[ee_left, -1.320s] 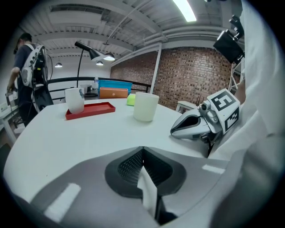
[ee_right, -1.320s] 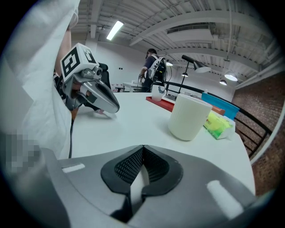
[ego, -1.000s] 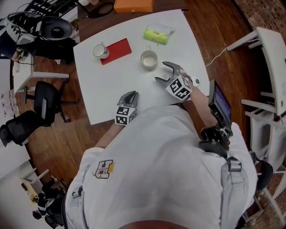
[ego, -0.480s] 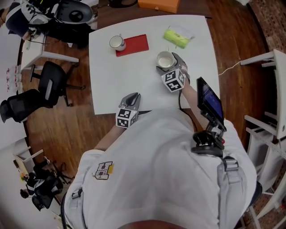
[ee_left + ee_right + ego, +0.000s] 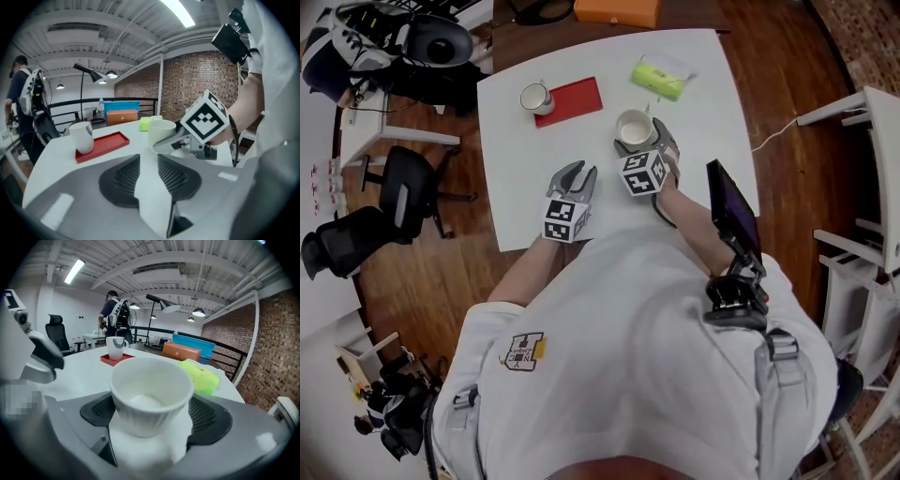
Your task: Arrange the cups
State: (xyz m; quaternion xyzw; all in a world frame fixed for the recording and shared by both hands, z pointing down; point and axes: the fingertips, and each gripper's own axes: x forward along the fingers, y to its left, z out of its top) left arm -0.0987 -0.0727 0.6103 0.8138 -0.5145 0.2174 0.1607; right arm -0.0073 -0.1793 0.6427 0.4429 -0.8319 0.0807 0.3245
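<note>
A white ribbed cup [image 5: 635,127] [image 5: 150,399] stands on the white table [image 5: 703,112], between the wide jaws of my right gripper [image 5: 642,141] [image 5: 151,416]. The pads flank it and do not press on it. A white mug [image 5: 533,97] [image 5: 82,136] stands at the left end of a red tray [image 5: 574,100] [image 5: 107,144] farther back. My left gripper [image 5: 574,171] [image 5: 149,164] hovers over the table's near edge, left of the right one; its jaws are opening a little with nothing between them.
A green packet [image 5: 662,77] [image 5: 205,375] lies behind the ribbed cup, and an orange box [image 5: 616,11] [image 5: 180,351] sits past the table's far edge. Office chairs [image 5: 403,192] stand left of the table. A person [image 5: 112,310] stands far back.
My right gripper went left to the ribbed cup and now has its jaws either side of it. My left gripper came forward over the table and its jaws parted slightly.
</note>
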